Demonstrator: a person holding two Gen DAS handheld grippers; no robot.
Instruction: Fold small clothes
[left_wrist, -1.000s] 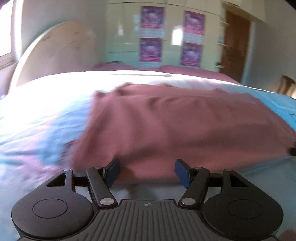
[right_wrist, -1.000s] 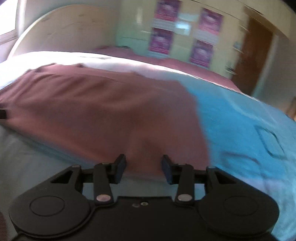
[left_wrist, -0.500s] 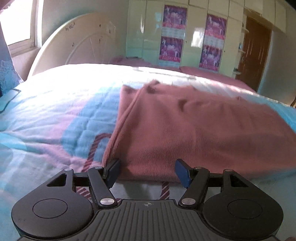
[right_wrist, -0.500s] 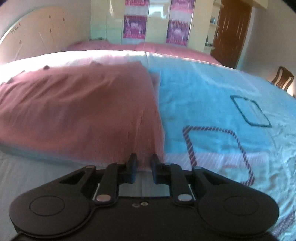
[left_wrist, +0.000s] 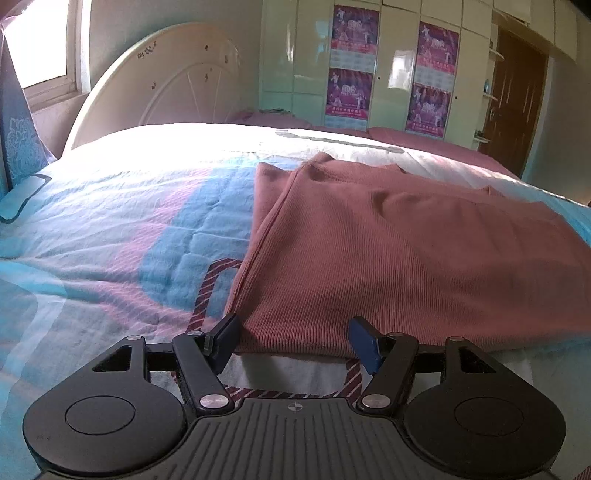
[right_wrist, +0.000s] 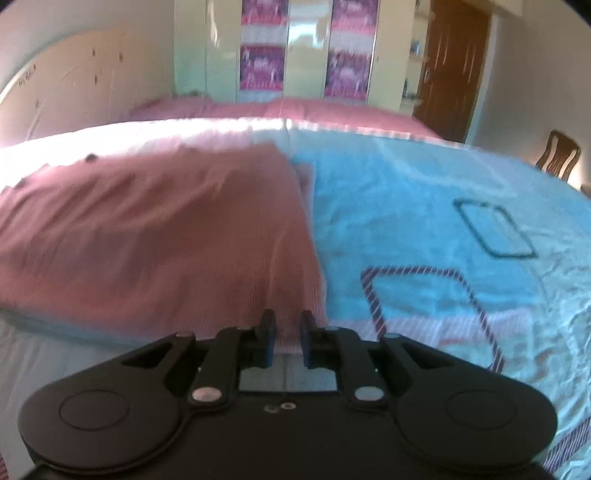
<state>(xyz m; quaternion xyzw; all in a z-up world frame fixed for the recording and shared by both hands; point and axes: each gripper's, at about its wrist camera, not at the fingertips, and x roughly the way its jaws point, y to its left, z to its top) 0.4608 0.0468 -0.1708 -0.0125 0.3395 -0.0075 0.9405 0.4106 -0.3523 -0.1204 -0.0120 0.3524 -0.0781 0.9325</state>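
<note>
A: Jaws? Garment?
B: Left gripper (left_wrist: 293, 341) is standing wide, empty, at the pink ribbed top's (left_wrist: 406, 258) near hem; right gripper (right_wrist: 288, 339) is pinching its corner.
A: Handling?
B: Soft, light, limp; is lying flat on the bed (left_wrist: 110, 229); take hem corners.

Bedroom in daylight, seen across a wide bed (left_wrist: 110, 229) spread with a blue, pink and white quilt. Far left, a bright window (left_wrist: 40, 44) beside an arched cream headboard (left_wrist: 159, 85). Along the far wall, pale glossy wardrobe doors (left_wrist: 295, 59) hung with purple posters (left_wrist: 354, 33). Far right, a dark wooden door (right_wrist: 454, 66) and a wooden chair (right_wrist: 557, 153). Sunlight pooled on the far bedding.
</note>
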